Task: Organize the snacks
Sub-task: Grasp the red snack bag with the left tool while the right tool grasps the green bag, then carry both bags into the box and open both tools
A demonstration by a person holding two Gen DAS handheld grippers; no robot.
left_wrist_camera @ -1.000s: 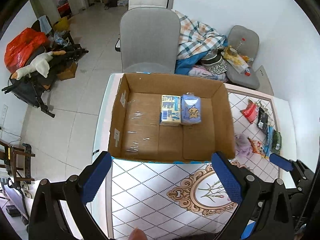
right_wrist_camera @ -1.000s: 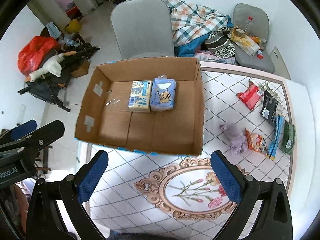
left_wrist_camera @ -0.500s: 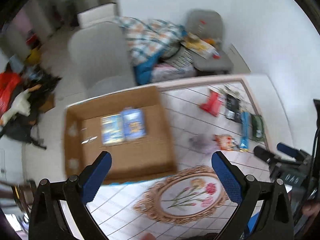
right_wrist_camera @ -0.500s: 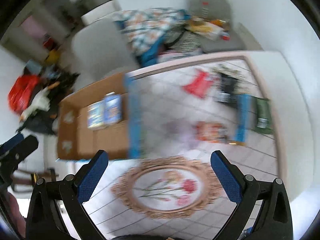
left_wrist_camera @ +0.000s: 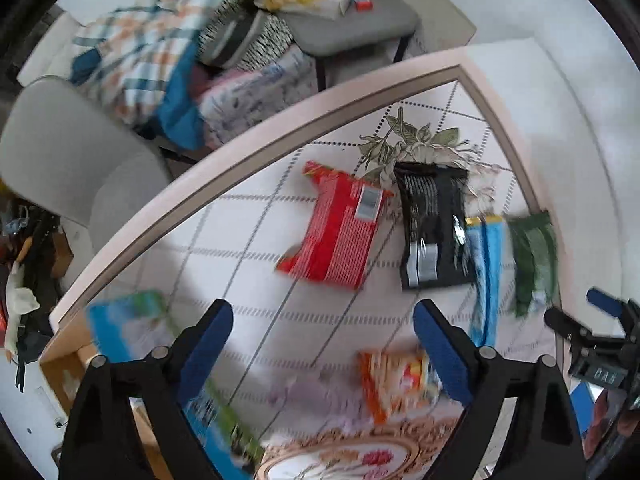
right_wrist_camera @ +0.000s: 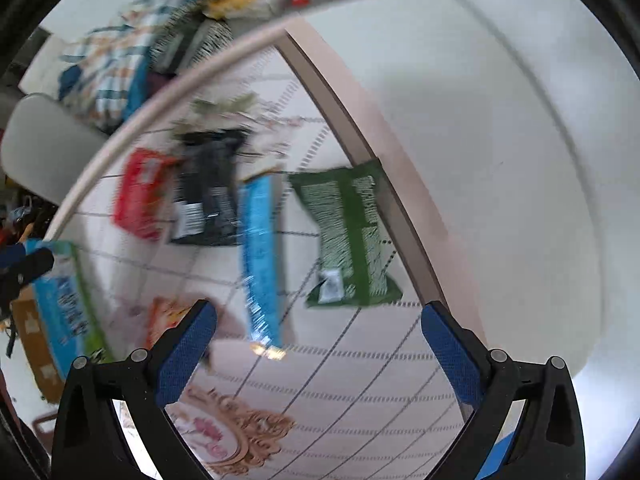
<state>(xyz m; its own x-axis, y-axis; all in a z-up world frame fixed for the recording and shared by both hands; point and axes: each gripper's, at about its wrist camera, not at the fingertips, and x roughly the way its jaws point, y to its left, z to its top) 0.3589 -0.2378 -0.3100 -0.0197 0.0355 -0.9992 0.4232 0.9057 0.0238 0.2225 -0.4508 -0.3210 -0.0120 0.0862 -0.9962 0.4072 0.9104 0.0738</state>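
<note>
Several snack packets lie on the tiled tablecloth: a red packet (left_wrist_camera: 340, 228) (right_wrist_camera: 140, 196), a black packet (left_wrist_camera: 434, 232) (right_wrist_camera: 208, 192), a long blue packet (left_wrist_camera: 486, 276) (right_wrist_camera: 260, 256), a green packet (left_wrist_camera: 534, 256) (right_wrist_camera: 352, 236) and an orange packet (left_wrist_camera: 396, 384) (right_wrist_camera: 168, 316). My left gripper (left_wrist_camera: 320, 340) hangs over the table just short of the red packet; its jaws are closing with nothing between them. My right gripper (right_wrist_camera: 318, 344) stands open just short of the green and blue packets. The cardboard box (left_wrist_camera: 68, 372) (right_wrist_camera: 44, 344) shows only a corner at the lower left.
A purple wrapper (left_wrist_camera: 312, 396) lies beside the orange packet. The table edge (left_wrist_camera: 240, 148) curves behind the snacks, with a grey chair (left_wrist_camera: 60, 152) and a pile of clothes (left_wrist_camera: 152, 52) beyond it. A white wall (right_wrist_camera: 500, 140) borders the table on the right.
Both grippers have swung right and downward, from above the box to above the snack packets. The box has slid to the lower left edge of both views. The left jaws stand a little narrower.
</note>
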